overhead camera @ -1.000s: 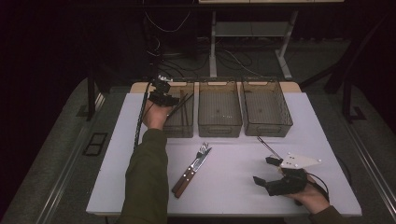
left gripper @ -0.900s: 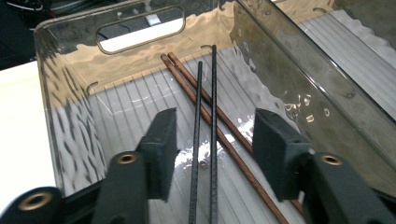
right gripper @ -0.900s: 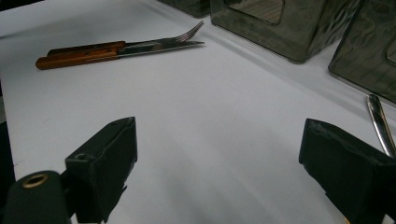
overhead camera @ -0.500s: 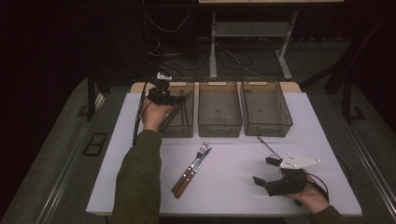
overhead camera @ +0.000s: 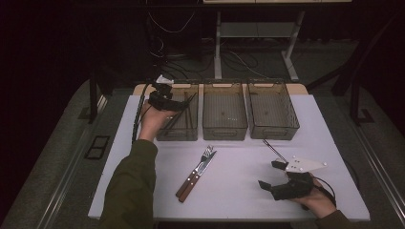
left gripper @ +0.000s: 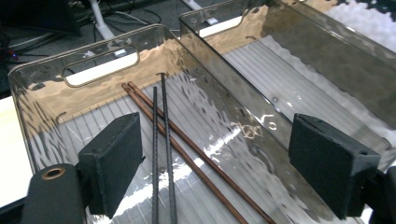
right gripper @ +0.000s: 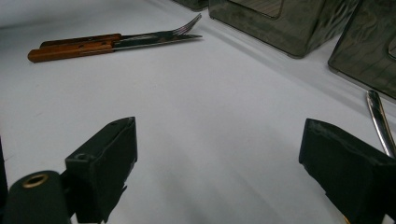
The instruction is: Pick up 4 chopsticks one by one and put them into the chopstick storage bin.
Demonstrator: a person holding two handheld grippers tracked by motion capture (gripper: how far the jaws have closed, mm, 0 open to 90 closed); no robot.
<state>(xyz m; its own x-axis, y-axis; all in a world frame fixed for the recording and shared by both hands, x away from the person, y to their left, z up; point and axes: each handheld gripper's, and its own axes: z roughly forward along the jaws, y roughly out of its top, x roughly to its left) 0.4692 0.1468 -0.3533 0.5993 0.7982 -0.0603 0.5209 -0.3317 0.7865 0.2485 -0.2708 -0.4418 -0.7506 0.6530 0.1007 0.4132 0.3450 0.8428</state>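
The left gripper hangs over the left bin, its jaws spread and just opened further, pinching nothing. Below and between its fingers, two black chopsticks and two brown chopsticks lie on the bin floor, long axes running away from the fingers toward the far handle wall. The middle bin and right bin look nearly bare. The right gripper rests spread on the table, a metal stick just beside its right finger; fork and knife lie to its left.

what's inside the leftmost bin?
The leftmost bin holds two black chopsticks and two brown chopsticks, lying lengthwise. In the high view the left hand-held gripper covers its near-left corner; the chopsticks' near ends run out of frame.
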